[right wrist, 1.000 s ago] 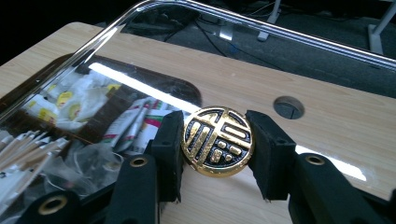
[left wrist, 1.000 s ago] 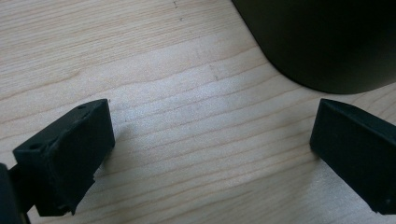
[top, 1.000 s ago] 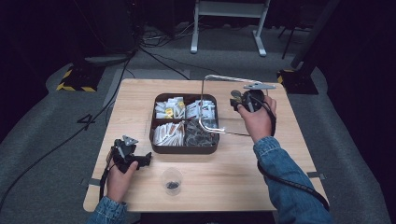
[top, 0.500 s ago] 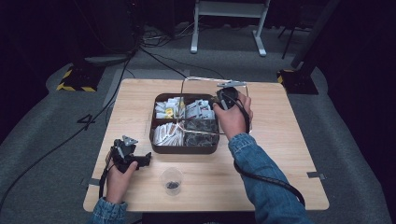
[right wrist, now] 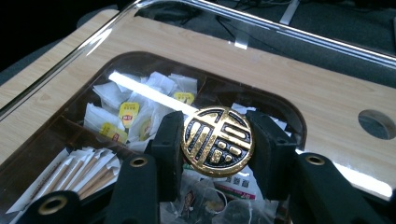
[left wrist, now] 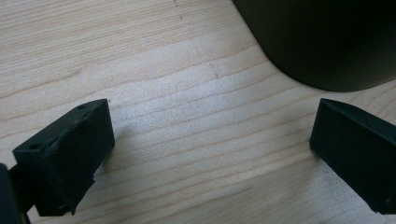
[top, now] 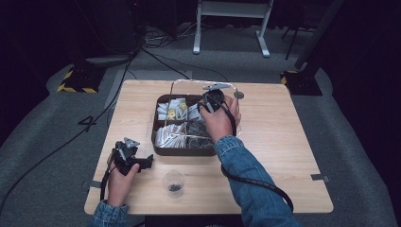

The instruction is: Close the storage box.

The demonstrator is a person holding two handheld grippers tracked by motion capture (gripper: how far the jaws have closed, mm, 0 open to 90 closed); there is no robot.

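Note:
A dark brown compartment box (top: pixel 182 152) stands mid-table with white and yellow sachets (right wrist: pixel 128 114), paper-wrapped sticks (right wrist: pixel 79 170) and dark packets inside. My right gripper (right wrist: pixel 216 145) is shut on the gold round knob (right wrist: pixel 217 135) of a clear lid (right wrist: pixel 280 70). The lid hangs tilted just above the box's right half, and in the high view the gripper (top: pixel 210 101) sits over the back right compartment. My left gripper (top: pixel 142 161) rests low on the wood at the box's front left corner (left wrist: pixel 327 42), its jaws (left wrist: pixel 210 154) open with nothing between them.
A small clear cup (top: pixel 174 183) with dark bits stands near the table's front edge, right of my left hand. A grey round spot (top: pixel 239 94) lies on the table behind the box. A cable (top: pixel 265 184) trails from my right sleeve across the front right.
My right gripper has carried the clear lid leftward, from right of the box to over the box's right half. The left gripper has stayed put.

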